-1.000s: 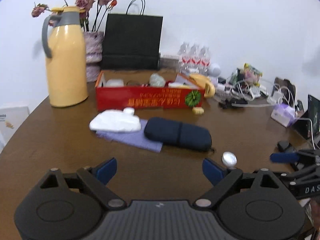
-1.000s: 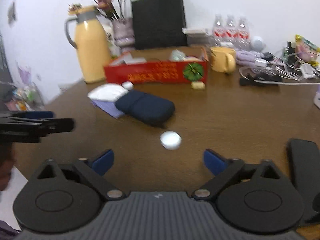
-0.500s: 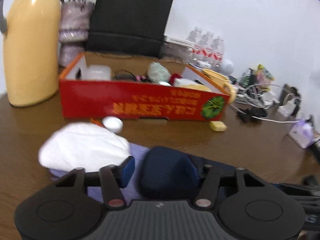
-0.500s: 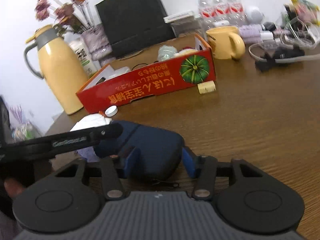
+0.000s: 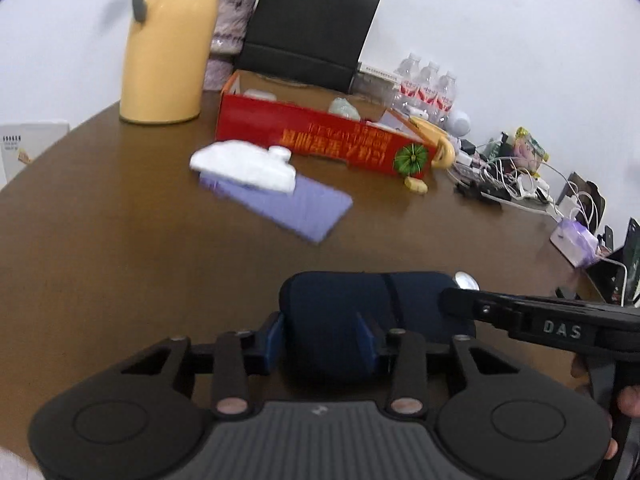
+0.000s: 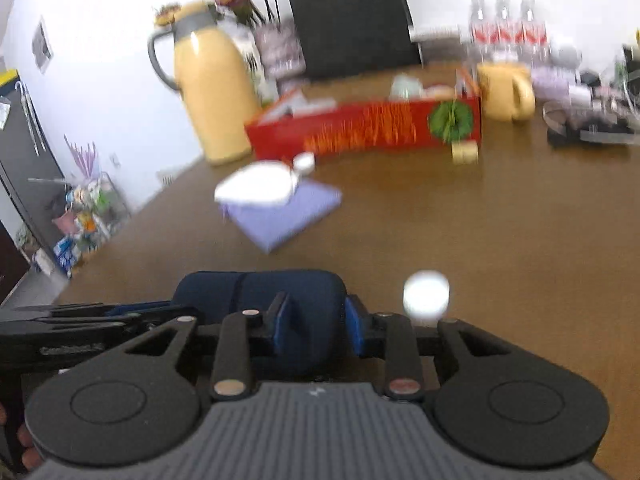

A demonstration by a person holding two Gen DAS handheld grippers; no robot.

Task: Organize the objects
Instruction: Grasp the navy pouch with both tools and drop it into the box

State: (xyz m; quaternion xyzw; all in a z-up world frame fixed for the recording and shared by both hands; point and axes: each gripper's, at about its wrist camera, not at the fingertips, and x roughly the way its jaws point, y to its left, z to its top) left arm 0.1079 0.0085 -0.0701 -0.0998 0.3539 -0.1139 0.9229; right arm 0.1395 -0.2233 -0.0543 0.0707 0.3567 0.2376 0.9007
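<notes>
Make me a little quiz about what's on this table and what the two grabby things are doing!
1. True or false: both the left hand-held gripper and the right hand-held gripper are shut on the dark blue case.
2. What lies on the purple cloth? A) a white bundle B) a mug C) a bottle
3. Fill in: the tall yellow jug stands beside the ____ box.

Key: 1 true; 2 A, the white bundle; 3 red.

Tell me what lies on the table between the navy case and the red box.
In both wrist views, a purple cloth with a white bundle on its far end lies between the navy case and the red box; bare table elsewhere.
</notes>
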